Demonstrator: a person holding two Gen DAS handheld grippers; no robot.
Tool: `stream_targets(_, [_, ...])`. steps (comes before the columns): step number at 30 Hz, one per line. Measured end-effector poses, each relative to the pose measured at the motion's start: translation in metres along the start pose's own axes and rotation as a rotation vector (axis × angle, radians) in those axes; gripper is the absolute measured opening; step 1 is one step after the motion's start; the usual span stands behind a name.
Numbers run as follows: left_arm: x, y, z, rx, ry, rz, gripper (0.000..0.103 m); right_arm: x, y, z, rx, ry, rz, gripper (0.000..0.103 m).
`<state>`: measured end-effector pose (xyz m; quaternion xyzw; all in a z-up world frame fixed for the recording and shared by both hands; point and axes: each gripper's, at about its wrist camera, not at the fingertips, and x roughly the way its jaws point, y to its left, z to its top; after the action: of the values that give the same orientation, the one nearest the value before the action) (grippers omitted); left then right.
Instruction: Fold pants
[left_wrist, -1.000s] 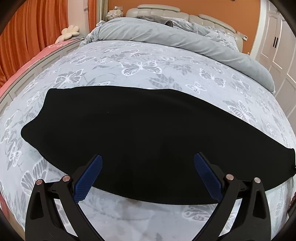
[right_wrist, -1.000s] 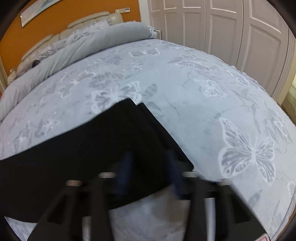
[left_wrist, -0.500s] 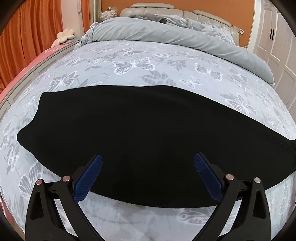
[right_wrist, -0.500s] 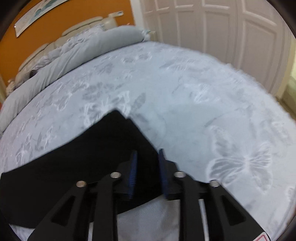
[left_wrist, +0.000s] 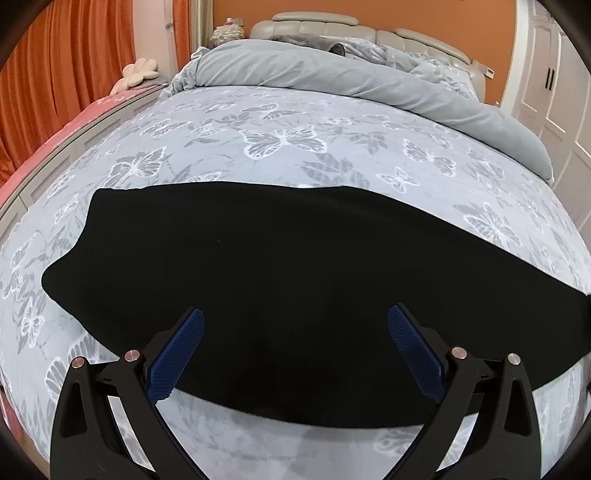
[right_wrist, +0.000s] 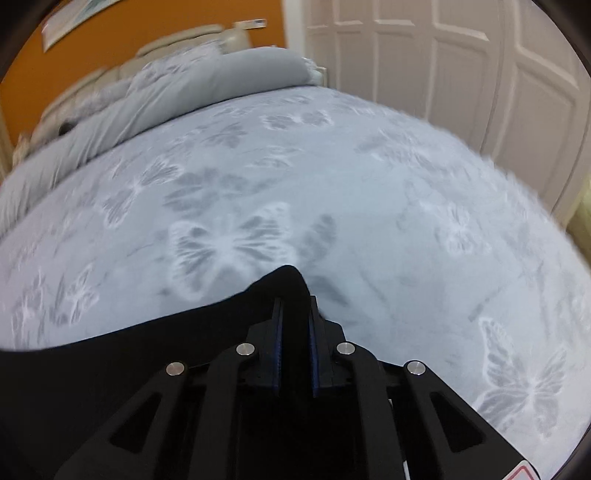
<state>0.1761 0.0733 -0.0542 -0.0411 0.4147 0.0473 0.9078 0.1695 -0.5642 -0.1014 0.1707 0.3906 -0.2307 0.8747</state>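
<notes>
Right hand-held gripper (right_wrist: 294, 317) clamps the black pants (left_wrist: 295, 266), blurred; left hand-held gripper (left_wrist: 295, 332) spread apart.

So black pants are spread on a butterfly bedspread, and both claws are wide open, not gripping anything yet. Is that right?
Not quite. Only the left claw is wide open, above the pants on the bedspread. The right wrist view shows the right claw shut on one end of the pants.
</notes>
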Motion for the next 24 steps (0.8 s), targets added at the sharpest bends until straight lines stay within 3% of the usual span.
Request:
stream_targets(1, [0.003,0.001,0.002,-0.005,0.006,-0.002,0.098,0.0,-0.003,-0.001,0.023,-0.01,0.016,0.012])
stream_targets(4, [0.005,0.002,0.003,-0.006,0.012,0.002,0.098,-0.015,0.005,-0.002,0.026,-0.034,-0.007,0.033])
stream_targets(7, [0.002,0.004,0.002,-0.025,0.024,-0.014,0.098,-0.05,-0.008,-0.001,0.117,-0.065,-0.003,0.038])
stream_targets(11, [-0.011,0.01,-0.001,-0.035,0.001,-0.016,0.098,-0.087,-0.031,-0.022,0.208,-0.081,-0.001,0.058])
stream_targets(17, [-0.024,0.03,-0.008,-0.069,0.001,-0.012,0.098,-0.089,-0.051,-0.063,0.273,0.014,0.016,0.059])
stream_targets(24, [-0.031,0.053,-0.016,-0.082,-0.004,0.018,0.098,-0.068,-0.032,-0.059,0.235,0.016,0.051,0.054])
